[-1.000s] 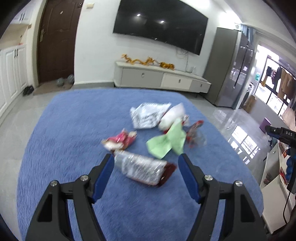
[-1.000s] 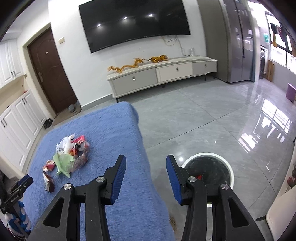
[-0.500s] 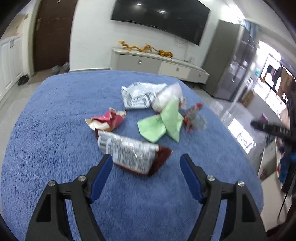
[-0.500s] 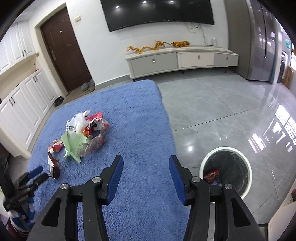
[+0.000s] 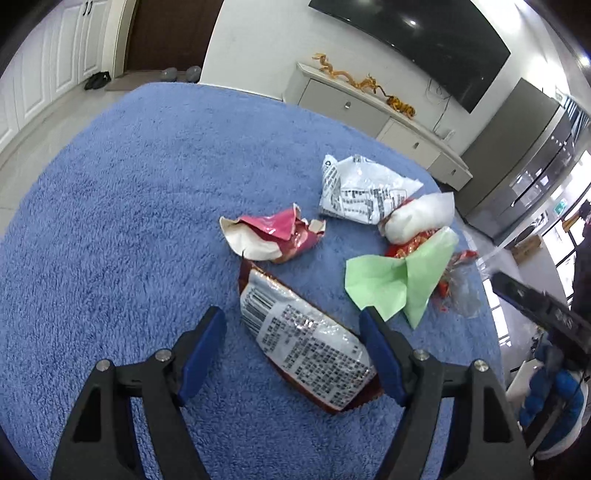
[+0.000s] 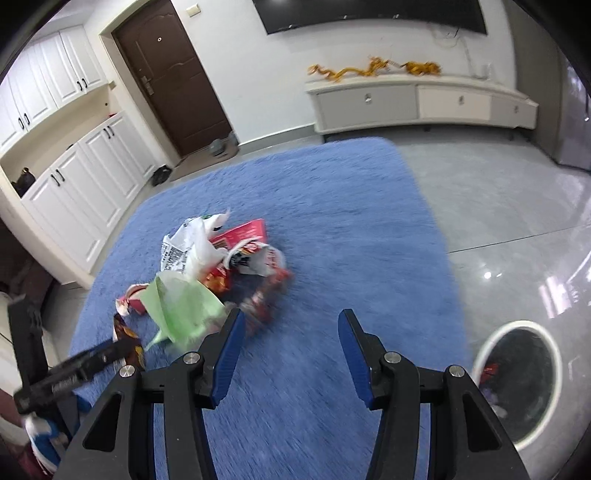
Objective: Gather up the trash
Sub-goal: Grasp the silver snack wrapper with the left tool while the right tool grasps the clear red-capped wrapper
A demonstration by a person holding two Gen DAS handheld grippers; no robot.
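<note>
While our left gripper (image 5: 291,339) hangs over the blue rug (image 5: 122,206) with its jaws spread wide, a brown snack packet (image 5: 306,343) with a white printed label lies between the blue pads (image 5: 201,349), and neither pad presses on it. Just beyond the packet sits a torn pink wrapper (image 5: 275,236). To the right of that lies a crumpled green paper (image 5: 399,280), partly over a red and clear wrapper (image 5: 452,280). Further back we see a white printed bag (image 5: 360,192) touching a white wad (image 5: 417,218).

Our right gripper (image 6: 290,345) points down at bare rug, its jaws parted and holding nothing. The trash pile lies to its upper left, the green paper close beside the left pad (image 6: 229,354). At the lower right, off the rug on the grey tiled floor (image 6: 498,206), stands a round white-rimmed bin (image 6: 517,373) with a few scraps inside, well apart from the pile. Along the far wall we see a low white cabinet (image 6: 417,101) under a dark television (image 6: 369,13), and a brown door (image 6: 173,74) further left.
</note>
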